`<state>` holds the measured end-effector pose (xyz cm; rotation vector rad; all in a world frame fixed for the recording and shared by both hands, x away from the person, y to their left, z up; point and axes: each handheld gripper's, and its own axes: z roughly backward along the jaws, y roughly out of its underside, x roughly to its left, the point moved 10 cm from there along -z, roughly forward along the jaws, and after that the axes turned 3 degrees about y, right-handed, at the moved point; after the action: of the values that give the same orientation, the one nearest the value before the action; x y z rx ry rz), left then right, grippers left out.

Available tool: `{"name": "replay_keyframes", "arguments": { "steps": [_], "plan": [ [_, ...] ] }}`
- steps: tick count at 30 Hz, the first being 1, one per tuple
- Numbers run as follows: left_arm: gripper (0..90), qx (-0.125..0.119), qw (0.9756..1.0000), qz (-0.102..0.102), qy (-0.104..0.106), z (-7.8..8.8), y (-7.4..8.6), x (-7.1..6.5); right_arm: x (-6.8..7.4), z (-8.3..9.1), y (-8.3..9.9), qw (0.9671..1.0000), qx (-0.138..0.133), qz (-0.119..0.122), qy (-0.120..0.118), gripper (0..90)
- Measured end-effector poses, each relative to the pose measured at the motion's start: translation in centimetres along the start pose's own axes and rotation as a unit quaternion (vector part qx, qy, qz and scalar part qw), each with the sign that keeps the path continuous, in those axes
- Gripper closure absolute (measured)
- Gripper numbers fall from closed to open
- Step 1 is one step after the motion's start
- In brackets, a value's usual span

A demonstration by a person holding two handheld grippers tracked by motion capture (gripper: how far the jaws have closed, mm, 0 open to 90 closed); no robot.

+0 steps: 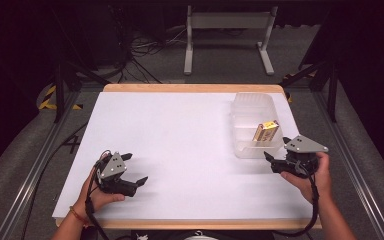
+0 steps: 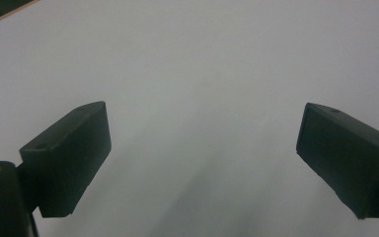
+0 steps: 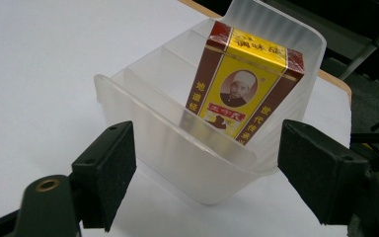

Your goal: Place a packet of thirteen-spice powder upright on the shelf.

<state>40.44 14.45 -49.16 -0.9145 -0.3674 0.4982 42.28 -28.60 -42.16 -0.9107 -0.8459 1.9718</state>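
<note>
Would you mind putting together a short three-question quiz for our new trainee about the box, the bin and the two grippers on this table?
1. True or false: the yellow and brown box lies flat on the white table.
2. Which compartment of the clear plastic bin holds the box: (a) the one nearest the person, (b) the farthest one?
3. What, if anything, is between the jaws of the left gripper?

Key
1. False: it stands tilted inside the bin.
2. (a), the compartment nearest the person, just beyond the right gripper, whose jaws are open and clear of the bin.
3. Nothing; its jaws are wide open over bare table.
</note>
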Motion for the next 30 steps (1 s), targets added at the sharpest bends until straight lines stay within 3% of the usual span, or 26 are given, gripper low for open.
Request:
{"name": "replay_keyframes", "arguments": {
  "steps": [14, 30],
  "plan": [
    [7.2, -0.002, 1.0, -0.003, -0.003, 0.1, 0.0, 0.2, -0.1, 1.2, 1.7, 0.9998, 0.002, 0.018, 0.002, 21.6],
    [7.1, -0.008, 1.0, -0.003, -0.001, 0.5, -0.1, 0.2, -0.4, 2.0, 5.1, 0.9994, 0.024, 0.024, 0.01, 19.5]
  ]
}}
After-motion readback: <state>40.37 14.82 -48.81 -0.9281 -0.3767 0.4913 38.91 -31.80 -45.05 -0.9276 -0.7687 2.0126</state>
